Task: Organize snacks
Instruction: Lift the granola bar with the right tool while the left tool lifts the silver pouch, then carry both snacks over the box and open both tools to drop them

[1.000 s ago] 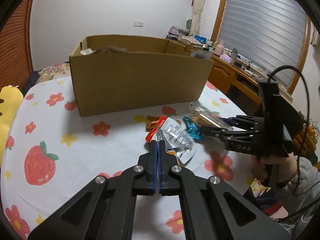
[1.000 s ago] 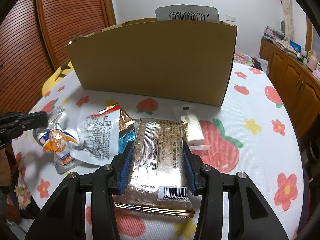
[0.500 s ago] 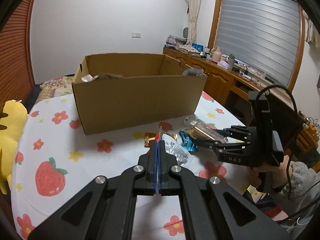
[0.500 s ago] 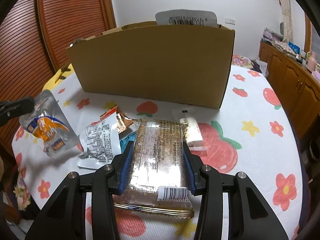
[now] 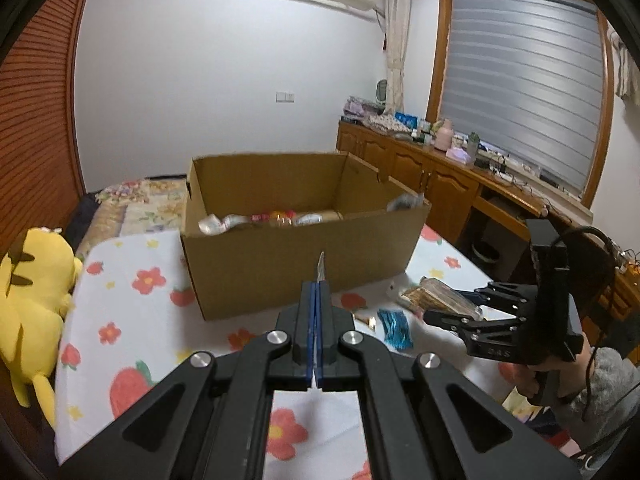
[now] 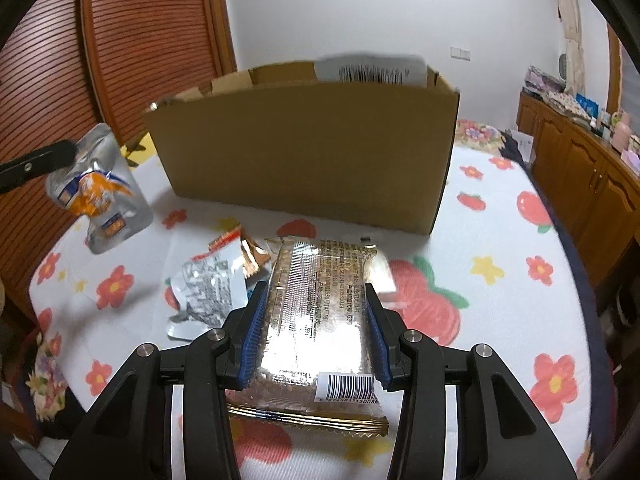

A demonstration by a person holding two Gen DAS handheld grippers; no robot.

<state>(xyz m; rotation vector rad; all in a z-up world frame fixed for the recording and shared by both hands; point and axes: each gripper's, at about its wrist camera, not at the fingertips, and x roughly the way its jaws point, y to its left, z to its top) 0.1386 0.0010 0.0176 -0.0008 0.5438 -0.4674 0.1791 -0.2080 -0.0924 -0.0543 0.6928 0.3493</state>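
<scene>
An open cardboard box (image 5: pixel 296 264) stands on the flowered tablecloth and holds several snacks (image 5: pixel 276 218); it also shows in the right wrist view (image 6: pixel 308 152). My left gripper (image 5: pixel 318 292) is shut on a silver pouch with orange print (image 6: pixel 98 196), seen edge-on (image 5: pixel 321 266), held in the air in front of the box. My right gripper (image 6: pixel 314 308) is shut on a clear-wrapped brown snack bar pack (image 6: pixel 316 316) above the table, also visible in the left wrist view (image 5: pixel 440 298).
On the cloth lie a silver printed packet (image 6: pixel 208 296), a copper wrapper (image 6: pixel 252 254), a blue wrapper (image 5: pixel 394 322) and a small white item (image 5: pixel 394 288). A yellow plush toy (image 5: pixel 28 300) sits at the table's left. Wooden cabinets (image 5: pixel 432 176) line the right wall.
My left gripper has lifted the silver pouch off the table and risen well above it, toward the box. My right gripper has raised the snack bar pack slightly.
</scene>
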